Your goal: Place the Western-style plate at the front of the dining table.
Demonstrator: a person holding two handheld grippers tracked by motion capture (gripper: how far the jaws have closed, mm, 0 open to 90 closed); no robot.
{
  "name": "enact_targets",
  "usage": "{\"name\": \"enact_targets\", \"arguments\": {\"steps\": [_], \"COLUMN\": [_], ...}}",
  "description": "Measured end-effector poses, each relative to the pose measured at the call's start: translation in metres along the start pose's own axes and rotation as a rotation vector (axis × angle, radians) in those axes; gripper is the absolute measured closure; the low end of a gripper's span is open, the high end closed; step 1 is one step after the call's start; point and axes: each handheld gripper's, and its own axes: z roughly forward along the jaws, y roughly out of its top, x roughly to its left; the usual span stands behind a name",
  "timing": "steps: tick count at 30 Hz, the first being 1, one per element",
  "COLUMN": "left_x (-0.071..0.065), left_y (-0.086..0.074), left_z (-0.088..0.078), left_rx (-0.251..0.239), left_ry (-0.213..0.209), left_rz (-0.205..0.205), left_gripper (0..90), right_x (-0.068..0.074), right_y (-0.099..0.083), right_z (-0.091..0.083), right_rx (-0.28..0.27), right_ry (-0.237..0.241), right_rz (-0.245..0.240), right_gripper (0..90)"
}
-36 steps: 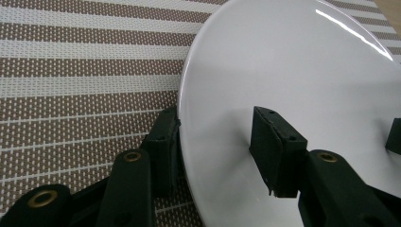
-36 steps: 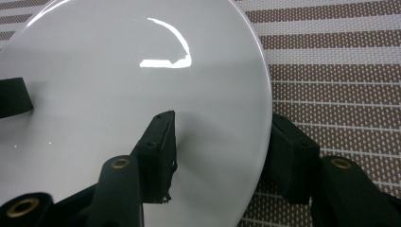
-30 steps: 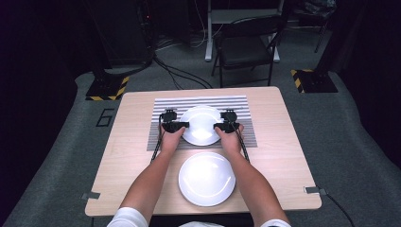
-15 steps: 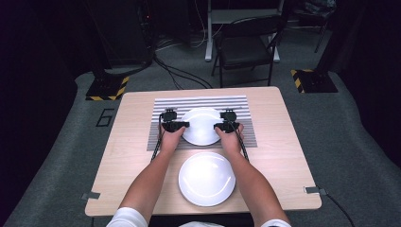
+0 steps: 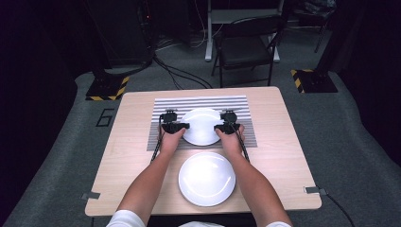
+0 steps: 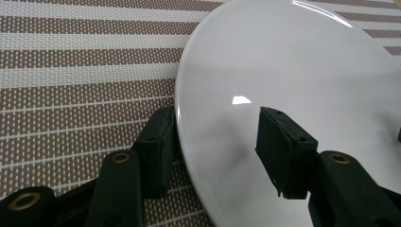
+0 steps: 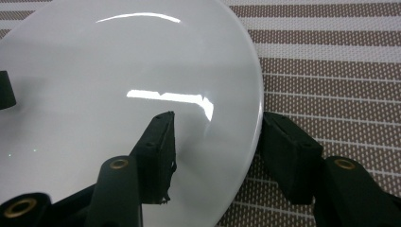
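Little has shifted since the earlier frames: both hands sit where they were, the far plate has not moved, and the left tool's jaws have just been opening with the plate's rim between them.

One wooden table carries one striped placemat on its far half. Two white plates are there: the far plate lies on the placemat between the tools, and the near plate rests on bare wood close to the person. The far plate is round, glossy and plain white, shallow, with bright glints of light on it.

Two tools flank it. The left tool straddles its left rim, jaws apart, one over the plate and clear of it. The right tool straddles its right rim, one jaw over the plate, one against the edge outside; whether it clamps, I cannot tell.
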Motion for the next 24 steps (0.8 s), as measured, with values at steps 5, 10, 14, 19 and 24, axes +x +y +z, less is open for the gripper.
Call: {"name": "enact_targets", "arguments": {"steps": [5,10,14,19,24], "left_x": [0.0023,0.0018,0.0045,0.0053,0.0054], "left_y": [-0.0029,-0.0027,0.0001,0.002,0.003], "left_z": [-0.0025,-0.0029,-0.0011,0.0011,0.0023], "left_rx": [-0.004,0.0,-0.004,-0.009,-0.011], "left_ry": [-0.016,-0.009,-0.019,-0.018,-0.018], "left_rz": [-0.018,-0.025,-0.041,-0.028,-0.025], "left_gripper": [48.3,49.5,50.6,50.6,51.0], "right_x": [-0.0007,0.0015,-0.0011,-0.0034,-0.0056], "right_y": [-0.0044,-0.0056,-0.0048,-0.0023,0.0001], "right_z": [-0.0014,-0.0021,-0.0013,0.0021,0.0037], "right_rx": [0.002,0.004,-0.005,-0.024,-0.036], "right_ry": [0.012,0.016,0.031,0.042,0.052], "right_rz": [-0.003,0.014,0.027,0.049,0.071], "right_gripper": [46.0,46.0,46.8,48.1,48.2]}}
